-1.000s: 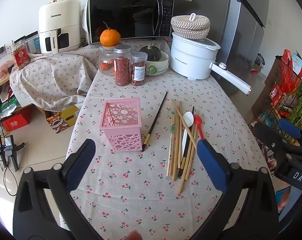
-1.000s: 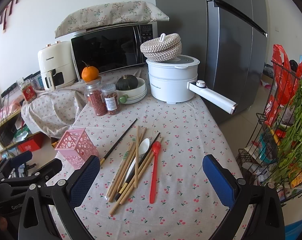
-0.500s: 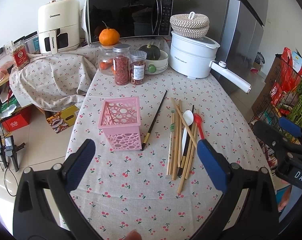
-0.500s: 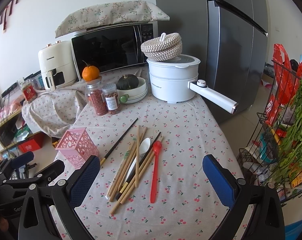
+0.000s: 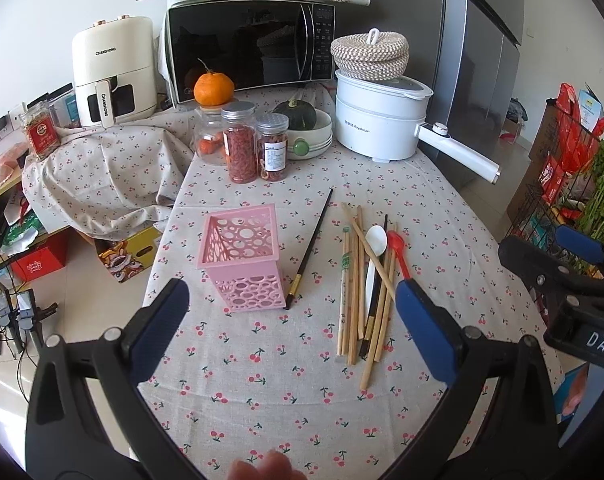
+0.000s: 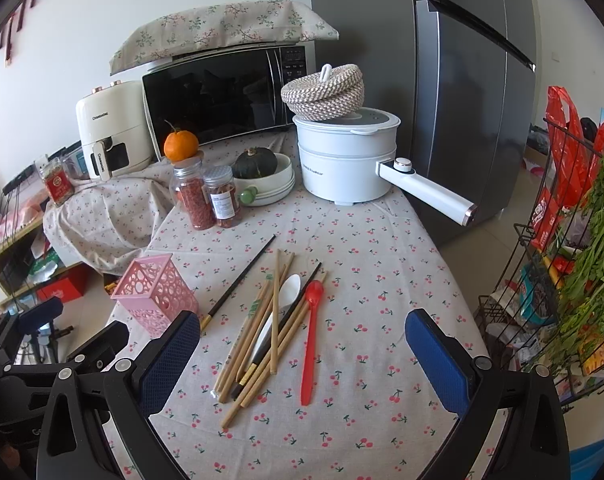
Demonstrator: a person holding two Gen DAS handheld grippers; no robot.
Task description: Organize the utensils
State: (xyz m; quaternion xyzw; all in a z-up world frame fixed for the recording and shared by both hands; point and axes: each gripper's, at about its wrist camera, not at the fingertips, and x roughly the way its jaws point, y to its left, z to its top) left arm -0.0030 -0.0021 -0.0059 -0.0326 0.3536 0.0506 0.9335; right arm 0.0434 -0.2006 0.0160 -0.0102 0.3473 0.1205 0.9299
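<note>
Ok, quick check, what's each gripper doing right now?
Left gripper: open, holding nothing, above the tablecloth.
Right gripper: open, holding nothing, above the loose utensils.

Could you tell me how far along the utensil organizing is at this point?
Nothing looks done yet: the pink holder stands with no utensil in it. Nothing is in hand either; the left gripper and right gripper are both open above the table. Left to do: the bamboo chopsticks, white spoon, red spoon and lone black chopstick all lie on the tablecloth.
</note>
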